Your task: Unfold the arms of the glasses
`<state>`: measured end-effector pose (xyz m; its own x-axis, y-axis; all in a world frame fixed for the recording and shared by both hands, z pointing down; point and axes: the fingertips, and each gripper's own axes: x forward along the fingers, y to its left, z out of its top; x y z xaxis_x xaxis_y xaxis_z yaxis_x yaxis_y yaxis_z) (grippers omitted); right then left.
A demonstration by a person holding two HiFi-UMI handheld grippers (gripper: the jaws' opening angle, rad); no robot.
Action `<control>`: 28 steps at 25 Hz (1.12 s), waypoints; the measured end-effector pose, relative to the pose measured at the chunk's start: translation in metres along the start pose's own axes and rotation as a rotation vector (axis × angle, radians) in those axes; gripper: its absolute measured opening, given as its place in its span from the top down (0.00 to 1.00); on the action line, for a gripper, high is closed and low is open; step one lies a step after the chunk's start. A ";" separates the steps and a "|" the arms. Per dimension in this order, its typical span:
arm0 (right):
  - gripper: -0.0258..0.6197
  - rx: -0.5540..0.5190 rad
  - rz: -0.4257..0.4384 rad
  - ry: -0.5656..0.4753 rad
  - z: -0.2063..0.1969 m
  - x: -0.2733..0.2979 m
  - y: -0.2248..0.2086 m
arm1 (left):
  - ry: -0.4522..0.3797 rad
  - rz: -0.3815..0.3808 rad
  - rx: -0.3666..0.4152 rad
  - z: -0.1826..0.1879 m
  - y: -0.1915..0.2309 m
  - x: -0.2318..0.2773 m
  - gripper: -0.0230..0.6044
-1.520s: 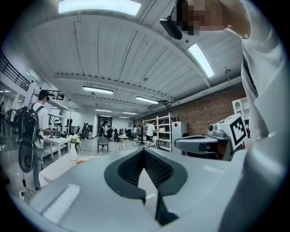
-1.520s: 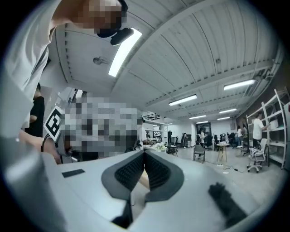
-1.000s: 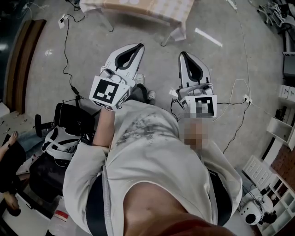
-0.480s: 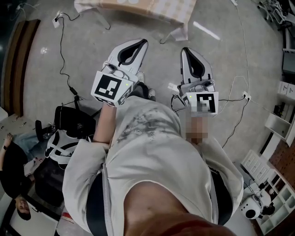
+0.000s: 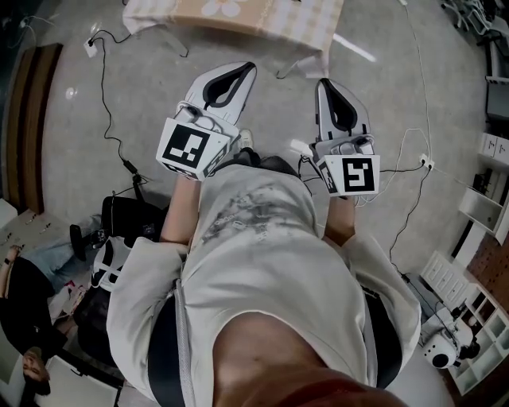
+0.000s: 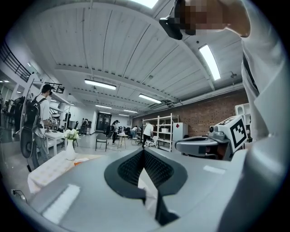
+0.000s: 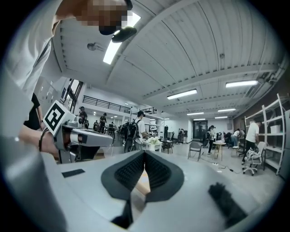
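Observation:
No glasses show in any view. My left gripper (image 5: 245, 71) and right gripper (image 5: 324, 83) are held out side by side, pointing level over the grey floor toward a table with a checked cloth (image 5: 302, 17). Both are shut with nothing between the pads. In the left gripper view the ribbed pads meet at the left gripper's tip (image 6: 144, 152), and the right gripper's body (image 6: 204, 145) shows beside it. In the right gripper view the right gripper (image 7: 145, 154) has its pads pressed together, and the left gripper's body (image 7: 84, 136) is at the left.
Cables (image 5: 111, 87) and a power strip (image 5: 425, 167) lie on the floor. A dark chair with gear (image 5: 119, 219) stands at the left, white shelves (image 5: 485, 207) at the right. A cloth-covered table with a vase of flowers (image 6: 70, 145) lies ahead. People stand further off (image 7: 136, 129).
Both grippers have moved forward together toward the checked-cloth table, which now fills more of the top of the head view. Their jaws stay shut.

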<state>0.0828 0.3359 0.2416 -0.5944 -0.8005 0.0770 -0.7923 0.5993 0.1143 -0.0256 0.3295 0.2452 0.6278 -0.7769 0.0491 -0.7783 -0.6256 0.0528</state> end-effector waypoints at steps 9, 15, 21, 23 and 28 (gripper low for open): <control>0.93 0.005 -0.023 0.015 -0.001 0.033 -0.022 | 0.005 -0.027 -0.002 0.002 0.028 0.034 0.95; 0.93 0.011 0.002 0.019 -0.010 0.065 -0.050 | 0.018 -0.014 0.001 -0.001 0.047 0.068 0.95; 0.93 0.013 0.041 0.009 -0.011 0.094 -0.075 | 0.025 0.013 -0.001 -0.002 0.065 0.099 0.95; 0.93 0.014 0.053 0.007 -0.013 0.102 -0.083 | 0.028 0.019 0.004 -0.002 0.068 0.108 0.95; 0.93 0.023 0.075 0.005 -0.019 0.120 -0.092 | 0.033 0.041 0.012 -0.004 0.081 0.121 0.95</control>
<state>0.0871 0.1847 0.2587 -0.6513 -0.7535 0.0889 -0.7488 0.6573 0.0855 -0.0125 0.1848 0.2597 0.5949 -0.7994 0.0842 -0.8035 -0.5940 0.0378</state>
